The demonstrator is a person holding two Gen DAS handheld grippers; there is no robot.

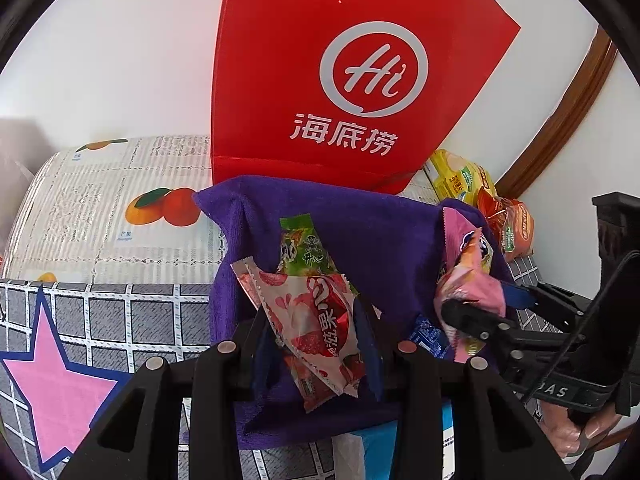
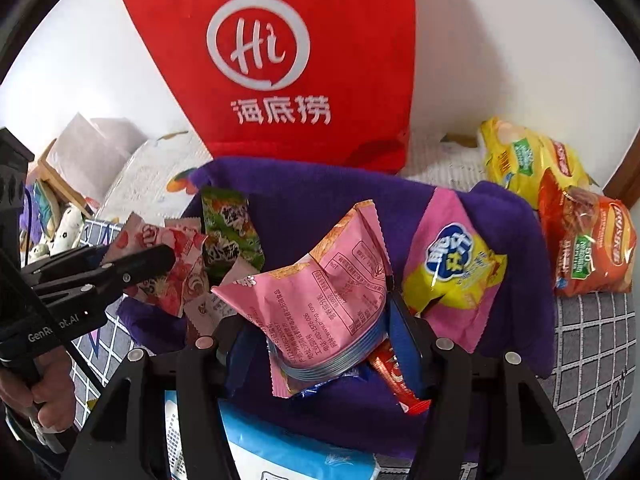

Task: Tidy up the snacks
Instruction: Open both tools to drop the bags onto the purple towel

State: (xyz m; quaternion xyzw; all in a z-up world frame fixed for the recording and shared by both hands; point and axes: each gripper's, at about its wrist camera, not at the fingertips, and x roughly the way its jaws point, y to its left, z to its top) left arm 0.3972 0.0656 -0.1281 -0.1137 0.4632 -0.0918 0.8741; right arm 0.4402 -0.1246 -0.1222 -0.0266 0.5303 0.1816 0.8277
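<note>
The left gripper (image 1: 316,332) pinches a crinkly red-and-white packet (image 1: 316,320) printed with strawberries, its serrated foil edges sticking out above and below the blue-padded fingers (image 1: 370,344). Just behind it lies a glossy green packet (image 1: 302,248), partly overlapped by the red one. Both sit over a fuzzy purple towel (image 1: 360,232) rumpled across the surface.

The right gripper (image 2: 324,344) clamps a puffy pink bag (image 2: 320,292) by its lower seam (the back panel with small printed text faces the camera), and the bag bulges upward between the fingers. Beside it to the right, flat on the towel (image 2: 312,196), rests a pink-and-yellow bag (image 2: 452,264) with a blue cloud-shaped logo. A slim red wrapper (image 2: 396,376) peeks out beneath the right finger.

A tall red paper bag (image 2: 288,60) with a white circular emblem stands upright behind the towel against the pale wall. Off the towel to the right lie a yellow chip bag (image 2: 520,156) and an orange chip bag (image 2: 588,248), touching each other. The cloth (image 1: 120,320) beneath carries a grey grid pattern with a pink star (image 1: 60,392); farther back is a white fabric printed with oranges (image 1: 164,208).
</note>
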